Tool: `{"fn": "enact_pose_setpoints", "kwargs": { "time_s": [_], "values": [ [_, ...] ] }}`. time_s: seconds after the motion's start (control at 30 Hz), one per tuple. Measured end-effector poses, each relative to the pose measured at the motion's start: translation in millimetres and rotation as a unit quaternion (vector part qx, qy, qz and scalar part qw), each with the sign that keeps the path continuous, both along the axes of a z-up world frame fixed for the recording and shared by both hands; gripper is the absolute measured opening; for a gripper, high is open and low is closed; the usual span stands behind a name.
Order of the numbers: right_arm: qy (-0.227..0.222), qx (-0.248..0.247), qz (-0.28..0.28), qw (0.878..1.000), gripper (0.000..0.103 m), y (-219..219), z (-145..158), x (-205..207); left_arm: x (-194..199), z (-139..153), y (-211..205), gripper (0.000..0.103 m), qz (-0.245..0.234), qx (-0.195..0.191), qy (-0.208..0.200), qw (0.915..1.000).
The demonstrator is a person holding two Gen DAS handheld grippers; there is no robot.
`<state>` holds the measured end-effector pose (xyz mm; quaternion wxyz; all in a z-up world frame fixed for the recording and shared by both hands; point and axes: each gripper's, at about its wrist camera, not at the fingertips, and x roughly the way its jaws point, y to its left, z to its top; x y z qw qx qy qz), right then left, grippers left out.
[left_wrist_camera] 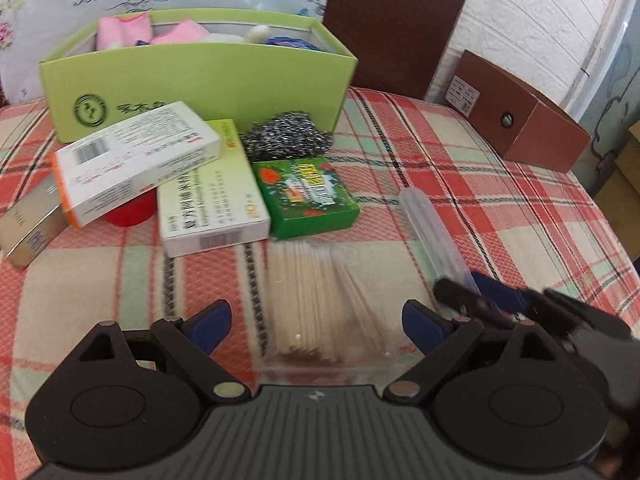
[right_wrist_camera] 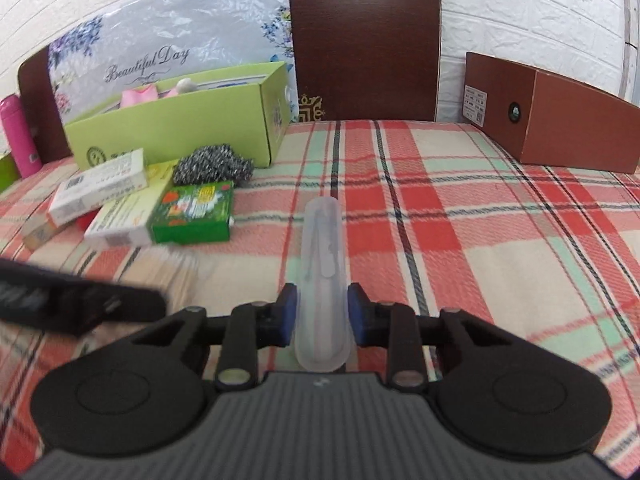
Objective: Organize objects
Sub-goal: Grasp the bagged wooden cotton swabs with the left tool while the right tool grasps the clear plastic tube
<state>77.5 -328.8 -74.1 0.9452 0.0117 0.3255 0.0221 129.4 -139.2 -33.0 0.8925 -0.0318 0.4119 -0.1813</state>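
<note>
Right wrist view: the right claw (right_wrist_camera: 322,312) is closed on a translucent plastic case (right_wrist_camera: 322,264), its blue pads (right_wrist_camera: 290,314) pressing both long sides near the case's near end; the case points away along the fingers, above the plaid cloth (right_wrist_camera: 460,240).
Left wrist view: the left claw (left_wrist_camera: 316,322) stands wide open and holds nothing, hovering over a clear packet of wooden sticks (left_wrist_camera: 320,300) that lies flat on the cloth between its fingers.
Nearby clutter: a green carton (left_wrist_camera: 306,196) lies just beyond the sticks, touching a white-and-green medicine box (left_wrist_camera: 210,196); a second white box with an orange end (left_wrist_camera: 132,162) rests tilted on top, propped by a red round thing (left_wrist_camera: 132,210); a tan box (left_wrist_camera: 30,228) sits at the far left.
Steel scourer: (left_wrist_camera: 288,138) between the green carton and the open box, touching both or nearly so.
Green open box: (left_wrist_camera: 192,80) upright at the back, holding pink items (left_wrist_camera: 124,32), something white and something blue, too small to name.
Brown box: (right_wrist_camera: 548,120) at the back right, well apart from the rest.
Pink bottle: (right_wrist_camera: 18,134) far left edge.
Behind: dark headboard (right_wrist_camera: 364,40).
</note>
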Motion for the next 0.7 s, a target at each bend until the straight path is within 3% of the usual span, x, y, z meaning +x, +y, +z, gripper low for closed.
{"fn": "enact_pose_setpoints", "kwargs": {
  "time_s": [0.03, 0.17, 0.27, 0.4, 0.5, 0.7],
  "values": [
    [0.001, 0.000, 0.005, 1.000, 0.027, 1.1, 0.7, -8.1, -0.2, -1.5, -4.0, 0.092, -0.005, 0.011, -0.010, 0.9999],
    [0.003, 0.007, 0.039, 0.999, 0.027, 9.8, 1.5, -35.5, -6.9, -3.0, -6.8, 0.043, -0.038, 0.071, -0.047, 0.9956],
    [0.003, -0.003, 0.073, 0.997, 0.027, 23.1, 1.5, -50.6, -9.8, -0.1, 14.6, 0.031, -0.043, 0.053, -0.034, 0.9971],
    [0.009, 0.013, 0.116, 0.993, 0.029, 33.8, 3.1, -62.1, -29.2, 1.5, 51.9, 0.030, -0.019, 0.073, -0.036, 0.9965],
    [0.014, 0.033, 0.114, 0.993, 0.041, 33.5, 4.2, -57.0, -42.1, 1.8, 78.1, 0.030, 0.009, 0.079, -0.031, 0.9963],
    [0.026, 0.013, 0.100, 0.995, 0.043, 47.9, 6.0, -46.1, -43.1, 0.3, 84.0, 0.049, 0.022, 0.082, -0.029, 0.9959]
  ]
}}
